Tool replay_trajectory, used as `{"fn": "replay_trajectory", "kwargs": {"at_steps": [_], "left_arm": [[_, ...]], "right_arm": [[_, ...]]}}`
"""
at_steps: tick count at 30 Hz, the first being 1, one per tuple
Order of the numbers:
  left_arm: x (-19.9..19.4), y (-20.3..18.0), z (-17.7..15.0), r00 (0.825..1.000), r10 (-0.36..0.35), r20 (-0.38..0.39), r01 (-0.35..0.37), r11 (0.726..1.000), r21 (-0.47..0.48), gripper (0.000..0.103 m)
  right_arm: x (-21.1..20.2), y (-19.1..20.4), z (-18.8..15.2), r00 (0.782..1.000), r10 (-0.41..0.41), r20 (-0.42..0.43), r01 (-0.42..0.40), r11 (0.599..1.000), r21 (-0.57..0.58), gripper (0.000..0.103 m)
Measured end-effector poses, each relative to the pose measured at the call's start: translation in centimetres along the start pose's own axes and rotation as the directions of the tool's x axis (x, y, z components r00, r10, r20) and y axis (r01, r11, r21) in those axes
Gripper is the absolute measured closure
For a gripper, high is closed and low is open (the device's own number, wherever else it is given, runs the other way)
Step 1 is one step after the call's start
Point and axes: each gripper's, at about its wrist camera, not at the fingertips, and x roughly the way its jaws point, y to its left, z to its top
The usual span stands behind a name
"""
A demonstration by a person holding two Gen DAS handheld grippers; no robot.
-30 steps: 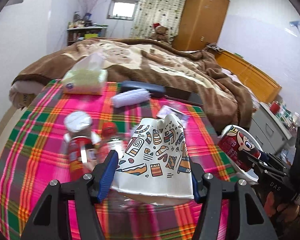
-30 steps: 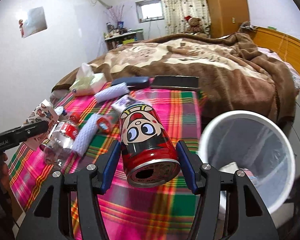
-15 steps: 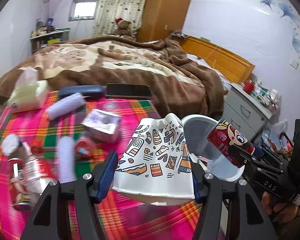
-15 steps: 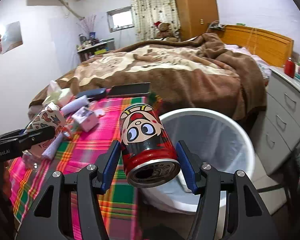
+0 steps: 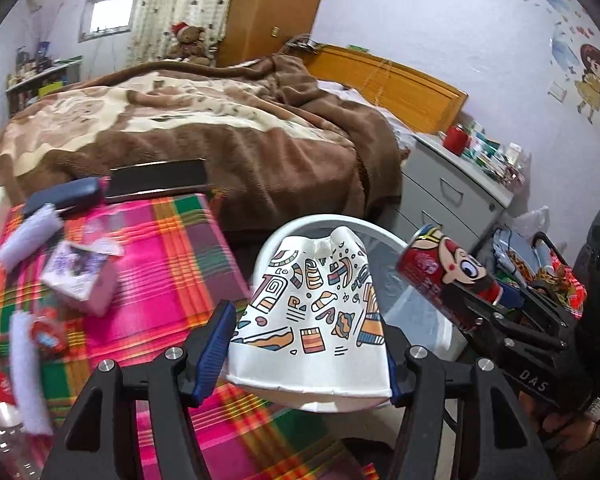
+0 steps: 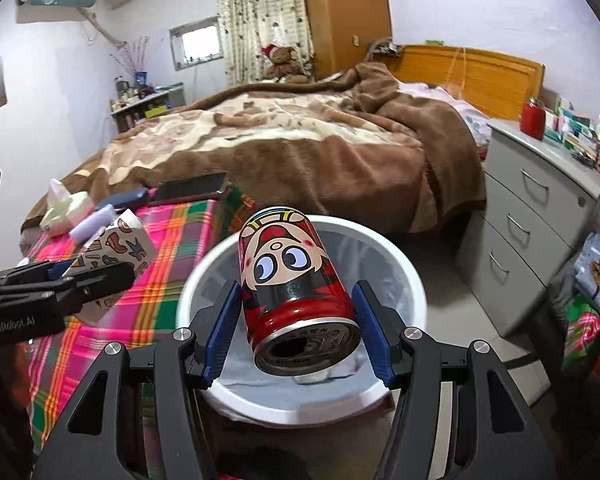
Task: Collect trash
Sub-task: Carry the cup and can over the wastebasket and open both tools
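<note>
My left gripper [image 5: 308,344] is shut on a crushed white paper cup [image 5: 312,312] with coloured doodles, held at the near rim of a white trash bin [image 5: 300,224]. My right gripper [image 6: 296,320] is shut on a red cartoon drink can [image 6: 292,276], held over the bin [image 6: 404,268]. The can also shows in the left wrist view [image 5: 448,276], over the bin's right side. The cup and left gripper show at the left of the right wrist view [image 6: 116,248].
A table with a pink plaid cloth [image 5: 168,264] carries a small box [image 5: 80,276], a white roll [image 5: 28,232], a plastic bottle [image 5: 0,396] and a tissue pack [image 6: 64,208]. A bed with a brown blanket [image 6: 300,144] lies behind. A grey drawer unit [image 6: 540,204] stands right.
Both grippers have swung right from over the table to the trash bin, carrying the cup and the can. The can now hangs over the bin's opening.
</note>
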Motion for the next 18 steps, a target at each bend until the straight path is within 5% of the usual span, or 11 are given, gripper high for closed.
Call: {"fn": "replay_trajectory", "kwargs": {"at_steps": [10, 18], "left_arm": [[5.5, -2.4, 0.4, 0.996, 0.012, -0.093, -0.008, 0.999, 0.037, 0.04], [7.2, -3.2, 0.0, 0.992, 0.0, -0.128, 0.006, 0.999, 0.042, 0.026]], "right_arm": [[1.7, -2.6, -0.3, 0.998, -0.043, -0.05, 0.043, 0.999, 0.015, 0.044], [1.4, -3.2, -0.7, 0.997, -0.054, -0.049, 0.056, 0.997, 0.052, 0.044]]}}
